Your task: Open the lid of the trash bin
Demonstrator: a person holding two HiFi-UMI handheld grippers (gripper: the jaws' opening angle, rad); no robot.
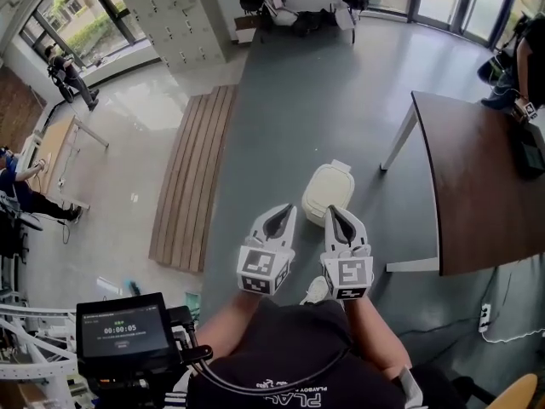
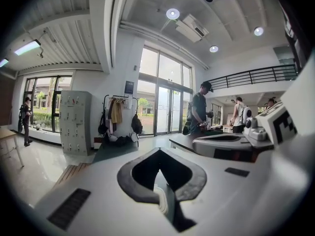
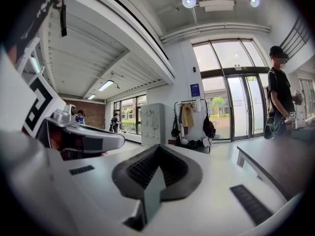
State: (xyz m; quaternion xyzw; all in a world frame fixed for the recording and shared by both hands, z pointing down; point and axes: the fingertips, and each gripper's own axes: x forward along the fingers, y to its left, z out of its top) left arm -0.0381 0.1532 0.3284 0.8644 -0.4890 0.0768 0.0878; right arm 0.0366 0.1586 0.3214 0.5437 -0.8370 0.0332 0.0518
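Holding both tongs out in front of me, side by side and level, marker cubes toward my chest.

Left tongs (image 1: pixel 288 209): clenched. Its own view shows the two dark pads meeting at the tips (image 2: pixel 159 151), with only a teardrop-shaped gap behind them and nothing in that gap.

Right tongs (image 1: pixel 331 210): clenched too. Its own view shows the ribbed pads closed to a point (image 3: pixel 157 147), and nothing is gripped.

Bin (image 1: pixel 327 196): pale cream with rounded corners, standing on the grey floor (image 1: pixel 341 100) ahead of the tips. From my head it sits between the two tongs, a little nearer the right pair. Neither pair touches it.

Lid (image 1: pixel 329 183): down flat on the bin, with a small tab at the edge farthest from the tongs.

Right of the right tongs is a dark brown tabletop (image 1: pixel 481 194) on pale legs, well apart from the bin.

Left of the left tongs, a strip of wooden planks (image 1: pixel 193 177) lies on the floor, running away from me.

Far ahead and to the left, pale lockers (image 1: pixel 180 15) stand by the windows; both gripper views also show them past the tips.

Between the two cubes, the toe of a pale shoe (image 1: pixel 315 291) shows just below them.
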